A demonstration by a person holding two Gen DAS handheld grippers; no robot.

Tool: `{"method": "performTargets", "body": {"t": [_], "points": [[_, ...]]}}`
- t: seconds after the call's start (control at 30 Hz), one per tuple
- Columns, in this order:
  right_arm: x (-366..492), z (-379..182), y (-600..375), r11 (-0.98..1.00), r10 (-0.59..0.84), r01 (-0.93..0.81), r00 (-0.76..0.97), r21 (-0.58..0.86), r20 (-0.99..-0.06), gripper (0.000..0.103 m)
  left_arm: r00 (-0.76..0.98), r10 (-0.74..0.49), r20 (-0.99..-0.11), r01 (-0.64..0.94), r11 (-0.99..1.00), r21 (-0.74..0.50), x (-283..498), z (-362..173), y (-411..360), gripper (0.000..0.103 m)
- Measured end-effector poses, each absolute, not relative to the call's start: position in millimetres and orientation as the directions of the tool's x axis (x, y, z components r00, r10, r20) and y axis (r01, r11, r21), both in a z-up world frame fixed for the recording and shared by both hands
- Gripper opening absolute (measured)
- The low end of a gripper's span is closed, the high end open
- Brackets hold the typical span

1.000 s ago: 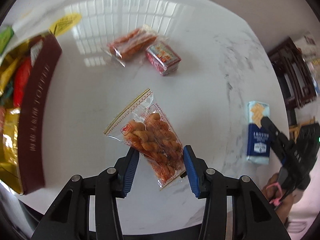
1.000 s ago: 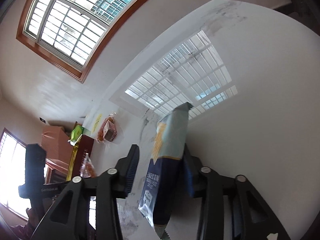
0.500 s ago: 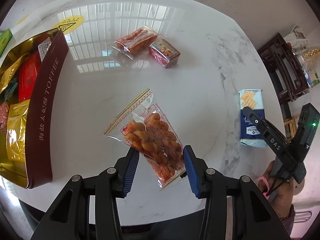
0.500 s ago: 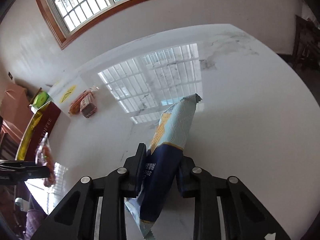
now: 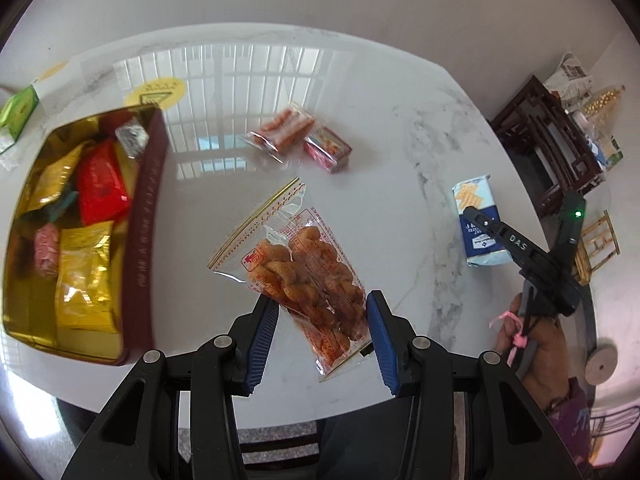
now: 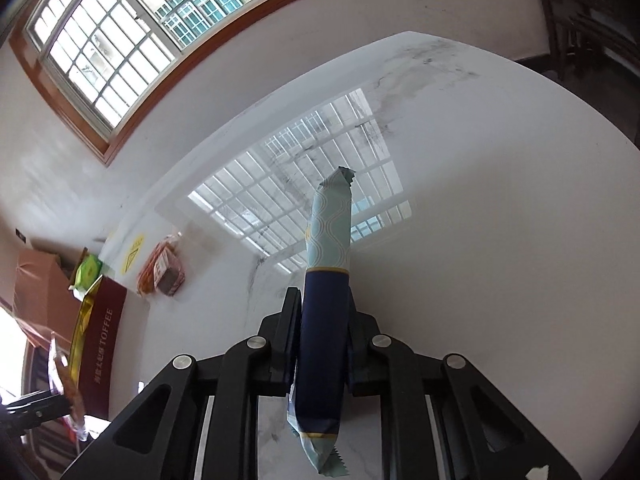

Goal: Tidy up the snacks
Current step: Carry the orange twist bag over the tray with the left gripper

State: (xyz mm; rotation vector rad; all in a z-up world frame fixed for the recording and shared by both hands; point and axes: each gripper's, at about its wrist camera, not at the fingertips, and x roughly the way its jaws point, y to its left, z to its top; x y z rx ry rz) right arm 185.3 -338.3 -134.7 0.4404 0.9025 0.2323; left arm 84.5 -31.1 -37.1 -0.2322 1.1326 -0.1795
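Note:
My left gripper [image 5: 322,322] is shut on a clear bag of fried dough twists [image 5: 308,268] and holds it above the white marble table [image 5: 224,208]. My right gripper [image 6: 322,320] is shut on a blue and pale-blue cracker packet [image 6: 326,312], held on edge above the table; it also shows in the left wrist view [image 5: 476,220]. A maroon toffee tin [image 5: 140,220] with a gold inside stands open at the left, holding several wrapped snacks. An orange snack bag [image 5: 280,130] and a small red packet [image 5: 328,148] lie at the far middle of the table.
A green box [image 5: 18,108] and a yellow round sticker [image 5: 154,90] are at the far left. Dark wooden furniture [image 5: 556,140] with clutter stands off the table's right side. A cardboard box [image 6: 38,280] and a window [image 6: 140,28] are beyond the table.
Both grippers have lifted their packets higher above the table. The right gripper has closed tighter on the cracker packet and turned it on edge. The tin shows more fully at the left.

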Motion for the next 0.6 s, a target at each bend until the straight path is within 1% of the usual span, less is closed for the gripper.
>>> {"method": "performTargets", "body": {"t": [0.37, 0.6], "points": [[184, -134, -334, 0.902, 0.341, -0.004, 0.623, 0.433, -0.704, 0.016, 0.49, -0.194, -0.85, -0.05, 0.967, -0.25, 56, -13, 29, 0.047], [184, -134, -334, 0.902, 0.341, -0.006, 0.623, 0.432, -0.704, 0.016, 0.517, -0.093, -0.851, -0.141, 0.971, -0.192, 56, -12, 77, 0.047]]}}
